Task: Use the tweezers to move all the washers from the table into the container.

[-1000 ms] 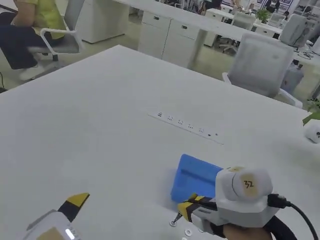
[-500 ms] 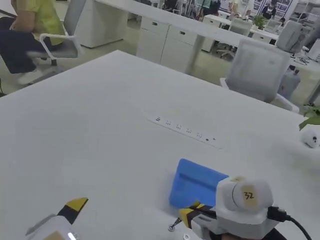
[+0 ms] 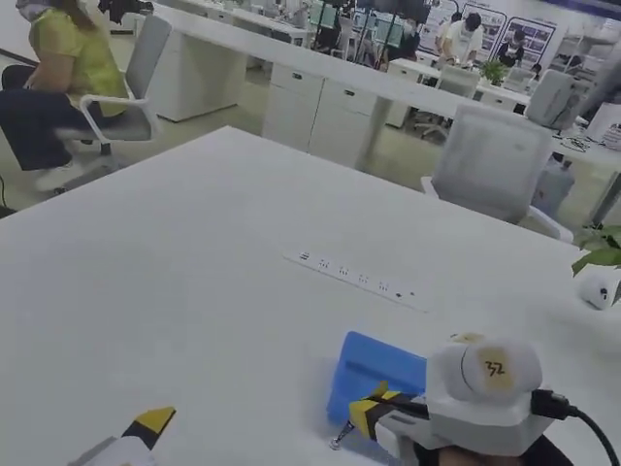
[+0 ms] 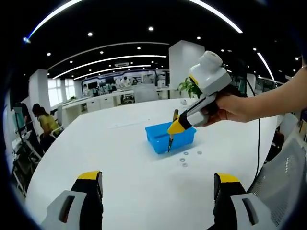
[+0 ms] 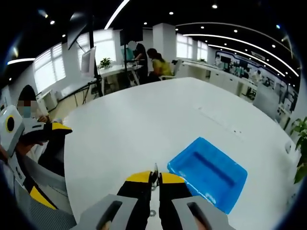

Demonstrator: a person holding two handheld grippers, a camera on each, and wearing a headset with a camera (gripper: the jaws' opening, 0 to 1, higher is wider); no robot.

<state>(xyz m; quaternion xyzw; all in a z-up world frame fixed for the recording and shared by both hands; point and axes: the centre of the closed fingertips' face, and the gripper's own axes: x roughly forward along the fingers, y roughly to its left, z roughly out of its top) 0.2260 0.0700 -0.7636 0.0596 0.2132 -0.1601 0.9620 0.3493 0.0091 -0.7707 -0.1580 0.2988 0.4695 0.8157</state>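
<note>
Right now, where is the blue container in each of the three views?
Head view: blue container lower centre-right, partly behind the right gripper.
Left gripper view: blue container at centre, behind the tweezers.
Right gripper view: blue container lower right, beside the jaws.
Shared landmark: the tweezers held in the right gripper, beside the blue container.

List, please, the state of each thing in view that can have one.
left gripper, open, fingers empty.
right gripper, shut on the tweezers.
tweezers, clamped upright, tips down beside the washers.
blue container, open-topped, no washer seen inside.
washers, loose on the table, outside the blue container.
</note>
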